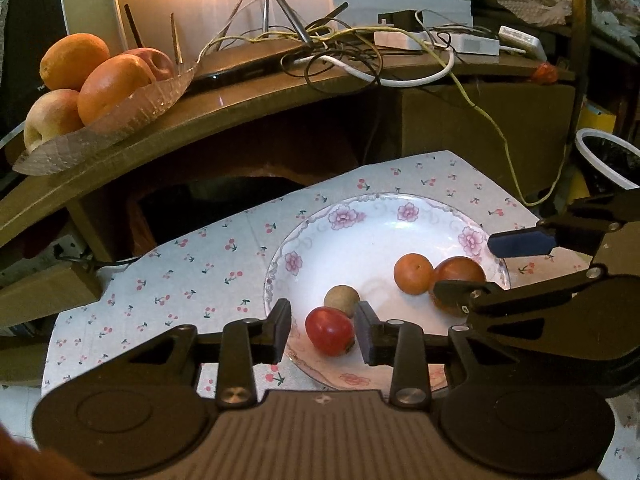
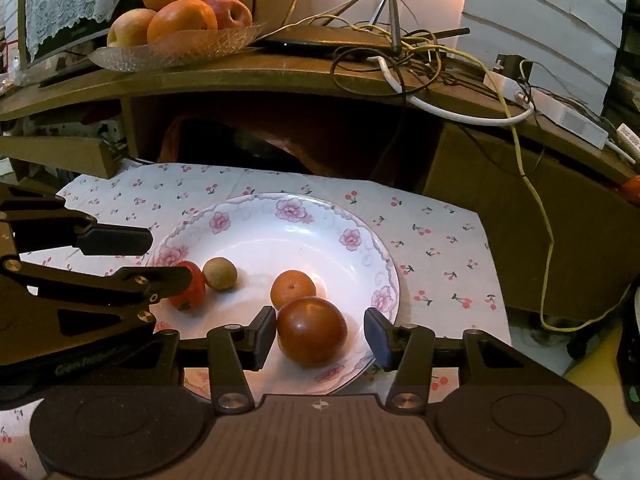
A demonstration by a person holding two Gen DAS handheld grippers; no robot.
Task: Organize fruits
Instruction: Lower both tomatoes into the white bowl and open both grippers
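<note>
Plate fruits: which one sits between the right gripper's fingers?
The big dark red-brown fruit at the near rim of the plate. It is the largest; the small orange one sits just behind, and the right gripper is open around it.

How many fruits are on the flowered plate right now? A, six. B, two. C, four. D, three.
C: the plate holds four fruits: a small red one, a tan one, a small orange one and a big dark red one.
</note>
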